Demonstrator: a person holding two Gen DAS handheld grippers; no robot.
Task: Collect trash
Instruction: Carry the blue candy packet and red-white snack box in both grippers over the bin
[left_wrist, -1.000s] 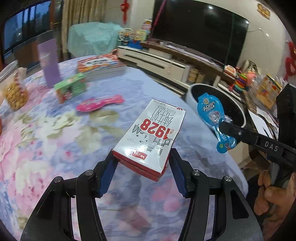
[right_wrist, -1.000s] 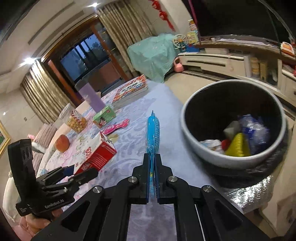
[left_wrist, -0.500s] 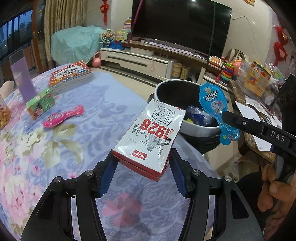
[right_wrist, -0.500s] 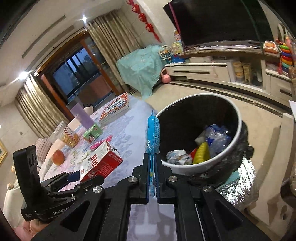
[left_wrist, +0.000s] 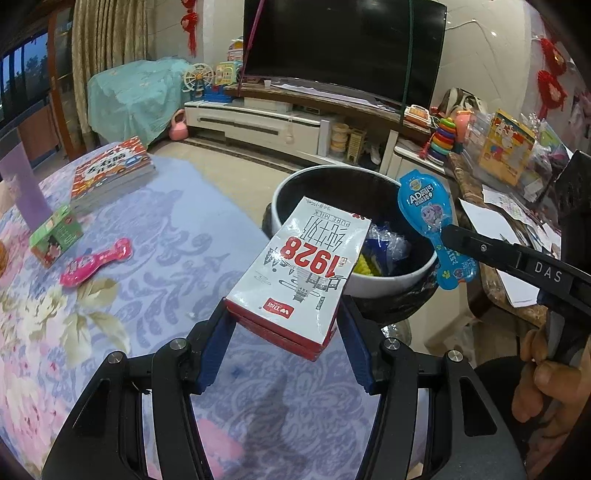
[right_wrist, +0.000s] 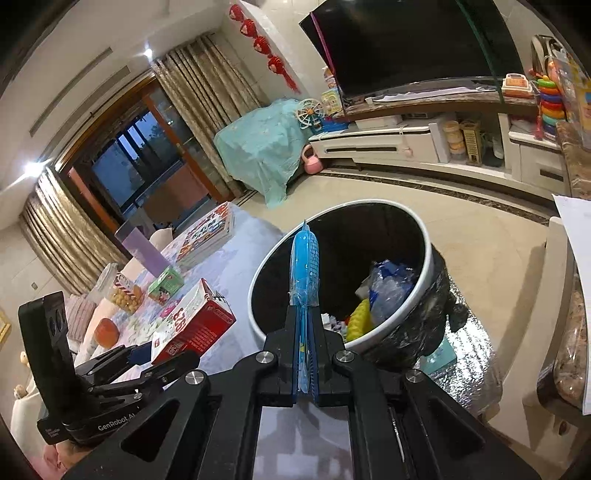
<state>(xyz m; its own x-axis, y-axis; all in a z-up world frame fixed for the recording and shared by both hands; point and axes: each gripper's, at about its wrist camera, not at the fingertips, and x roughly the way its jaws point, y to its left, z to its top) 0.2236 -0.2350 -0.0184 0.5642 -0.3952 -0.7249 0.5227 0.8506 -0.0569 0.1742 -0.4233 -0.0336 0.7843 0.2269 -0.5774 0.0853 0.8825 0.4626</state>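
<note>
Your left gripper (left_wrist: 284, 325) clamps a white-and-red milk carton (left_wrist: 303, 266) marked "1928" and "PURE MILK"; its blue-padded fingers (left_wrist: 214, 347) press the carton's two long sides, and the carton is tilted, its far end pointing toward 1 o'clock over the table edge. Your right gripper (right_wrist: 304, 347) is closed flat on the handle end of a blue spoon-shaped snack packet (right_wrist: 304, 269), which stands edge-on in the right wrist view and extends toward 12 o'clock. In the left wrist view the same packet (left_wrist: 432, 221) sits at 2 o'clock from the carton, its round end over the right-hand rim of the trash bin (left_wrist: 388, 284). The bin is white-rimmed, lined with a black bag, and stands on the floor just beside the table; in the right wrist view it (right_wrist: 428, 258) holds clear plastic wrap, a yellow item and other scraps. The carton's far end overlaps the bin's near rim in the left wrist view; whether it is above the opening cannot be determined. On the floral tablecloth (left_wrist: 166, 229), at 9 to 10 o'clock from the carton, lie a pink spoon-shaped packet (left_wrist: 96, 262), a small green box (left_wrist: 55, 236) and a stack of books (left_wrist: 114, 170). Your right hand (left_wrist: 546, 387) grips its tool's handle at 3 to 4 o'clock.
</note>
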